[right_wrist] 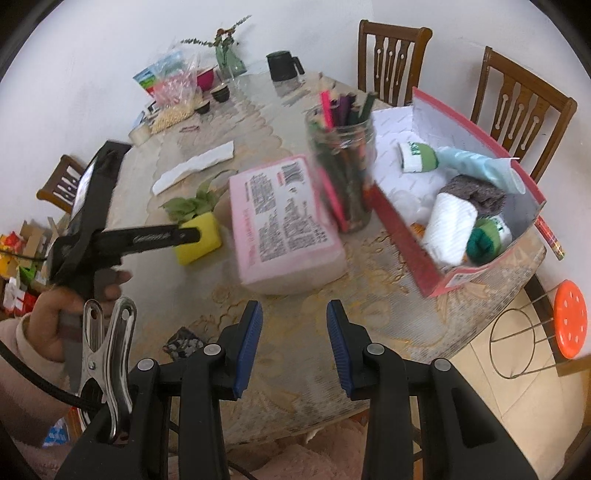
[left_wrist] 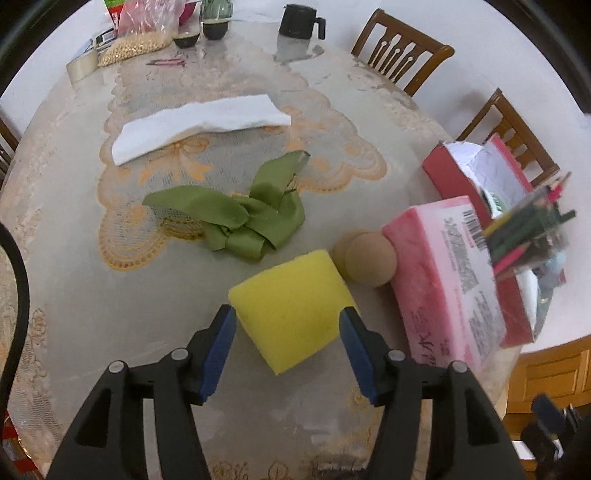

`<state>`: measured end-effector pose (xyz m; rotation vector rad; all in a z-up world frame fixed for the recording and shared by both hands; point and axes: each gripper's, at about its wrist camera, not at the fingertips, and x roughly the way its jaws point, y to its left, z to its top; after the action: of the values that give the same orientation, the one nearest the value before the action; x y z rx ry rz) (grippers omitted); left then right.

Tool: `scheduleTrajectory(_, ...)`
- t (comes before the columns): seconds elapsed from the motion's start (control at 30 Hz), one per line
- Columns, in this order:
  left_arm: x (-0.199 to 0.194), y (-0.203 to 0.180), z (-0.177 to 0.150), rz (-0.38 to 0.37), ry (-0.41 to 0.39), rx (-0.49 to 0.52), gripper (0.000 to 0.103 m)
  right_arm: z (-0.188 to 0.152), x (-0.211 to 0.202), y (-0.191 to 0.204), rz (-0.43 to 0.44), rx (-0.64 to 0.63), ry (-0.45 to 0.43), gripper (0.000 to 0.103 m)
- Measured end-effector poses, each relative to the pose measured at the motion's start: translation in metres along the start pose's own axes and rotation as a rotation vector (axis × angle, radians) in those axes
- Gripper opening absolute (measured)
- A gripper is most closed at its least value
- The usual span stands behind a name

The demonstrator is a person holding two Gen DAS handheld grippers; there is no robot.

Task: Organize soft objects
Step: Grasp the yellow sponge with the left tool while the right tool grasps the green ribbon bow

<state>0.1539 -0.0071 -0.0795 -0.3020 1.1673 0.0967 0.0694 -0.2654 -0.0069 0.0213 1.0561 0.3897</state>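
A yellow sponge [left_wrist: 291, 308] lies on the table between the blue pads of my left gripper [left_wrist: 288, 323], which is open around it; whether the pads touch it I cannot tell. The sponge also shows in the right wrist view [right_wrist: 197, 236] with the left gripper's fingers [right_wrist: 184, 233] at it. Beyond lie a green cloth [left_wrist: 240, 214], a white folded towel [left_wrist: 199, 123] and a tan ball [left_wrist: 373, 258]. A red box [right_wrist: 402, 229] at the right holds rolled socks [right_wrist: 487, 236], a white roll [right_wrist: 448, 225] and a grey piece. My right gripper [right_wrist: 294, 347] is open and empty above the table's near edge.
A pink wrapped pack [right_wrist: 284, 221] lies between sponge and box. A jar of coloured pencils [right_wrist: 341, 162] stands beside the box. A black mug [left_wrist: 299, 22], cups, bags and tape sit at the far end. Wooden chairs [right_wrist: 517, 107] stand behind; an orange stool [right_wrist: 570, 325] is at the right.
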Motion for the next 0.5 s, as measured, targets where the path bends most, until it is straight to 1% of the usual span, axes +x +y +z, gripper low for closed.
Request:
scheduleTrajectory(0.17,0.010,-0.001,0.000,-0.021,-0.002,-0.043,0.062,0.000,0.005,0.010,-0.008,-0.026,0.020,0.037)
scheduleTrajectory(0.37,0.014,-0.007,0.003,-0.015,-0.023,-0.084,0.062,0.000,0.012,0.019,0.004,-0.041,0.037,0.037)
scheduleTrajectory(0.43,0.015,-0.008,0.004,-0.019,-0.025,-0.081,0.060,0.001,0.015,0.020,0.009,-0.044,0.049,0.037)
scheduleTrajectory(0.5,0.014,-0.005,0.004,-0.039,-0.025,-0.079,0.057,0.002,0.018,0.023,0.006,-0.056,0.067,0.037)
